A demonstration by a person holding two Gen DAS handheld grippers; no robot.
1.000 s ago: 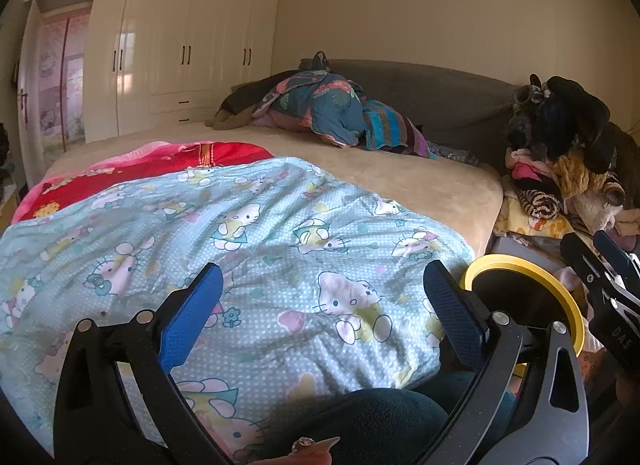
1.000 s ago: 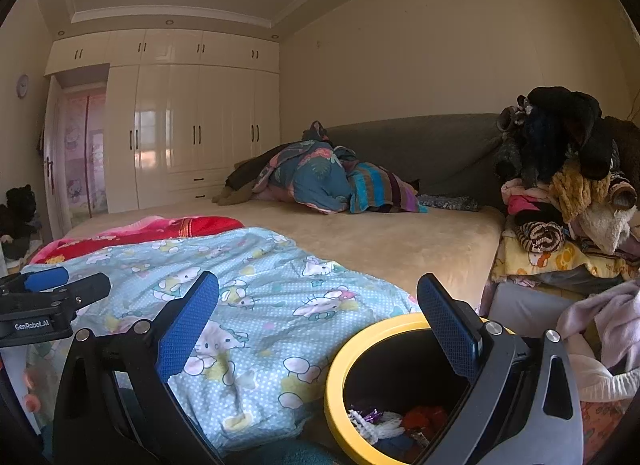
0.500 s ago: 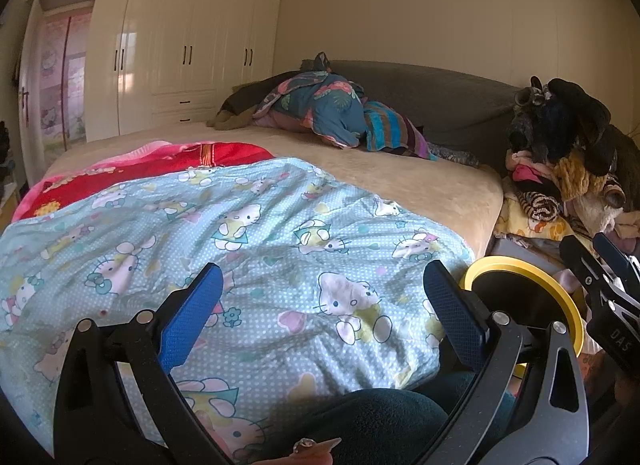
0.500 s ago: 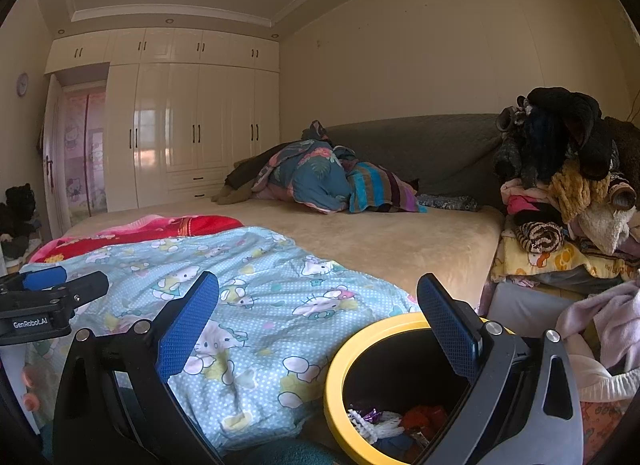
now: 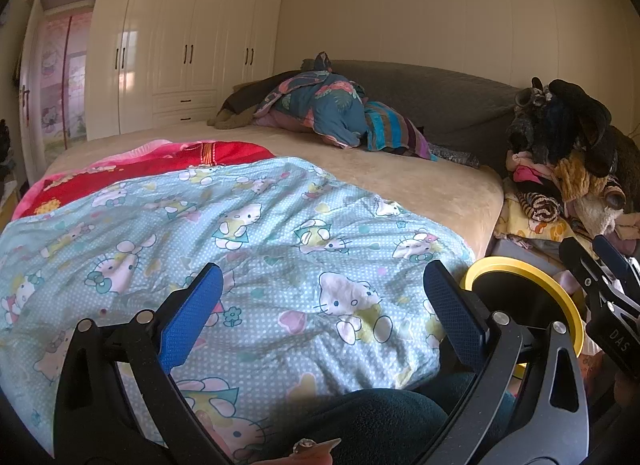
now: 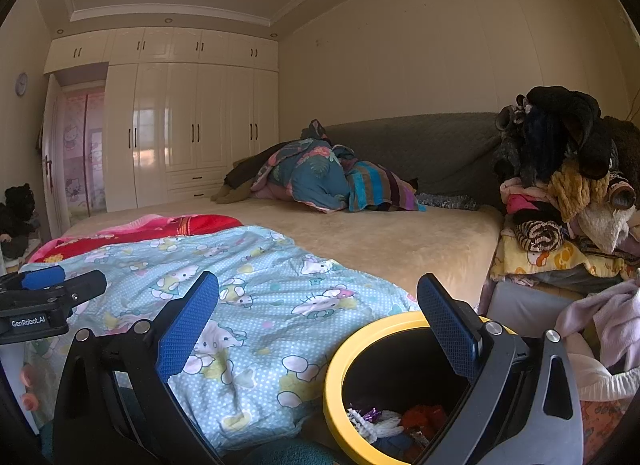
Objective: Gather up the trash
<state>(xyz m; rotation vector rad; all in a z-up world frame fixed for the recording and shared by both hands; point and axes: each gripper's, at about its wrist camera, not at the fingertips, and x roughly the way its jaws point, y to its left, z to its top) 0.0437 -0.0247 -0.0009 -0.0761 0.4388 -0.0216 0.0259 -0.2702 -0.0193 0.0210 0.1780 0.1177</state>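
Both the left gripper [image 5: 322,317], marked "GenRobot.AI", and right gripper [image 6: 318,315] hold fingers apart and empty, the yellow-rimmed bin [image 6: 340,365] beneath the right fingers.

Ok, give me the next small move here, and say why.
Probably sweep both views over the bed for more trash. The left hand-held gripper and right hand-held gripper are open and empty, the yellow-rimmed black bin already holds scraps, and no litter shows on the cartoon-cat blue quilt.
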